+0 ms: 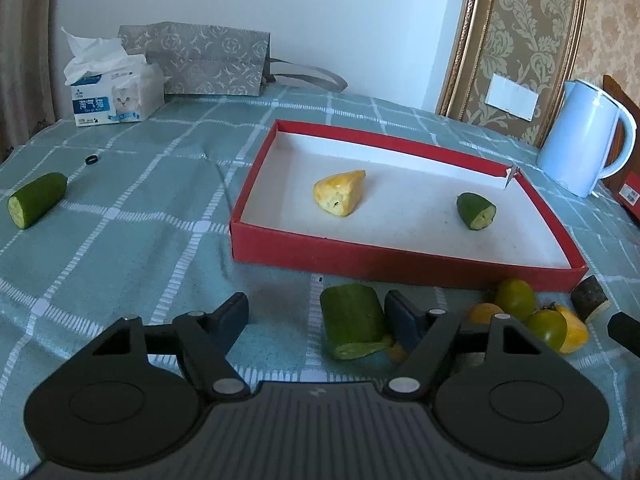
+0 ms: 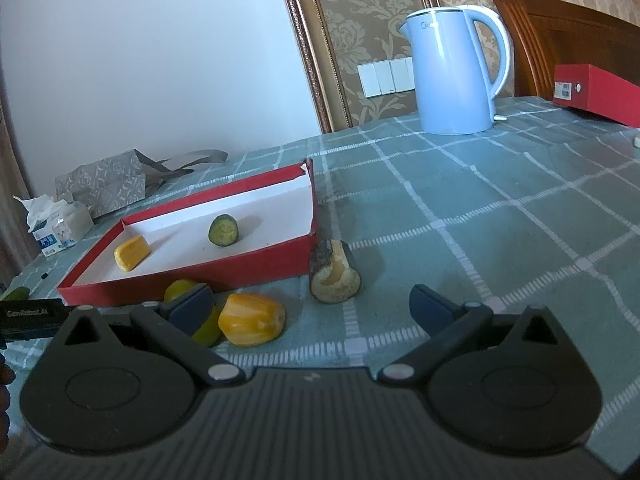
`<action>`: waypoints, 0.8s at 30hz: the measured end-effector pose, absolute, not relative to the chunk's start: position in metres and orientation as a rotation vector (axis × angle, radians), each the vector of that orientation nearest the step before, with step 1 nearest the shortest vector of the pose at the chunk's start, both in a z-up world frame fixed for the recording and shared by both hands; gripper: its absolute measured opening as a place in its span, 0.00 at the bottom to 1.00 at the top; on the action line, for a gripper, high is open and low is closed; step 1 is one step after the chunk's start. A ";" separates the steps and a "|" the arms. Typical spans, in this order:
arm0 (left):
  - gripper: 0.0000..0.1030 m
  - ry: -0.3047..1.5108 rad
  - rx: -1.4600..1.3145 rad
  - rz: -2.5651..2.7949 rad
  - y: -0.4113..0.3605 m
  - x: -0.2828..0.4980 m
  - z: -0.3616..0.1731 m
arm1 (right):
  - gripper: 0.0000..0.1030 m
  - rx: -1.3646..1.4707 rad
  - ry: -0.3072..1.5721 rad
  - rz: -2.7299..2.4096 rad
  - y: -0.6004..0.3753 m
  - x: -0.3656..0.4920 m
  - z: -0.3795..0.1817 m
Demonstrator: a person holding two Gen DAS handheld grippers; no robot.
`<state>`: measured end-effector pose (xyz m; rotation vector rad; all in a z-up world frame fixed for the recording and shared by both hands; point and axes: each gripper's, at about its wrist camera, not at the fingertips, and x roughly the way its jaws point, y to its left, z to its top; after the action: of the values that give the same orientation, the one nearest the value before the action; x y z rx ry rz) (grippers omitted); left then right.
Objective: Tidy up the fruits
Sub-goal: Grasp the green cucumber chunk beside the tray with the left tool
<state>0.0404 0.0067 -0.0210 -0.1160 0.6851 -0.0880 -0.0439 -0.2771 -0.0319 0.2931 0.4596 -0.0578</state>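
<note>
My left gripper is open, low over the checked cloth. A green cucumber chunk lies between its fingers, right against the right finger, with a wide gap to the left one. The red tray beyond holds a yellow piece and a cucumber end. My right gripper is open too. A yellow piece lies inside its span near the left finger, untouched. Green round fruits sit partly hidden behind that finger. A dark-skinned chunk lies by the tray's corner.
Another cucumber piece lies far left on the cloth, near a small black ring. A tissue box and a paper bag stand at the back. A blue kettle, a red box and a wooden chair are at the right.
</note>
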 end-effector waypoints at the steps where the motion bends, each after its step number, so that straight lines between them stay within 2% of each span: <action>1: 0.72 0.684 -0.111 -0.088 0.006 0.040 -0.021 | 1.00 0.294 0.459 -0.058 -0.277 -0.044 -0.032; 5: 0.72 0.678 -0.114 -0.108 0.010 0.037 -0.022 | 1.00 0.296 0.459 -0.059 -0.277 -0.044 -0.032; 7: 0.63 0.672 -0.127 -0.140 0.014 0.034 -0.022 | 1.00 0.299 0.459 -0.059 -0.278 -0.044 -0.032; 9: 0.48 0.655 -0.139 -0.173 0.016 0.032 -0.021 | 1.00 0.300 0.460 -0.060 -0.278 -0.045 -0.032; 11: 0.42 0.644 -0.131 -0.200 0.015 0.031 -0.021 | 1.00 0.299 0.458 -0.060 -0.278 -0.045 -0.032; 22: 0.42 0.683 -0.089 -0.242 0.004 0.037 -0.025 | 1.00 0.302 0.457 -0.063 -0.279 -0.044 -0.032; 24: 0.40 0.680 -0.079 -0.248 0.004 0.036 -0.026 | 1.00 0.301 0.457 -0.062 -0.279 -0.044 -0.032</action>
<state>0.0364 0.0040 -0.0256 -0.0791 0.6799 -0.2481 -0.0441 -0.2789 -0.0320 0.3010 0.4571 -0.0623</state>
